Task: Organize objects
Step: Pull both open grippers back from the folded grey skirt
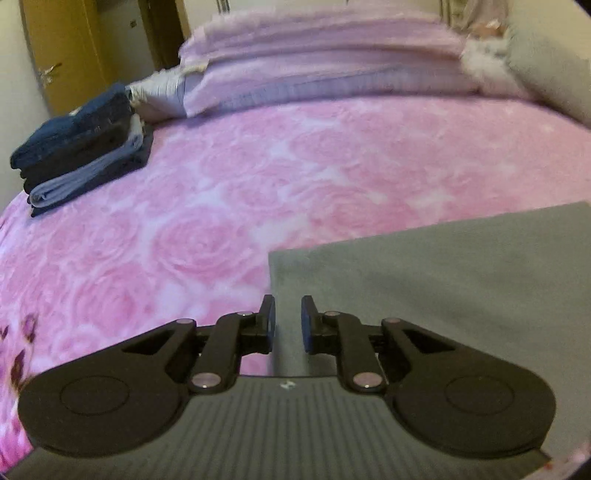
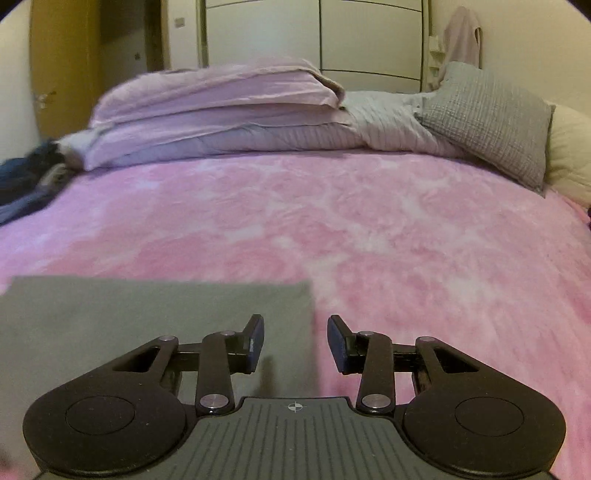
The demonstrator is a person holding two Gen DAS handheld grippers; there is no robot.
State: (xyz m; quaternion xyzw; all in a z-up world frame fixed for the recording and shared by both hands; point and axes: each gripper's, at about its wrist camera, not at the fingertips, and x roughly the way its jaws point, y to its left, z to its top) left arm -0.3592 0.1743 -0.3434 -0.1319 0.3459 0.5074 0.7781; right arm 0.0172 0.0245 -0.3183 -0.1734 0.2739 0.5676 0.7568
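A flat folded grey cloth (image 1: 443, 280) lies on the pink rose-patterned bedspread (image 1: 240, 192). My left gripper (image 1: 288, 310) hovers over the cloth's left edge; its blue pads stand a narrow gap apart with nothing pinched between them. In the right wrist view the same grey cloth (image 2: 147, 314) fills the lower left. My right gripper (image 2: 295, 328) is over its right edge, jaws wide apart and empty. A stack of folded dark blue and light blue clothes (image 1: 81, 147) sits at the far left of the bed.
Folded pink blankets (image 1: 314, 62) and pillows lie across the head of the bed. A grey textured cushion (image 2: 487, 122) leans at the right. A wooden door (image 1: 62, 48) and a white wardrobe (image 2: 314, 33) stand behind.
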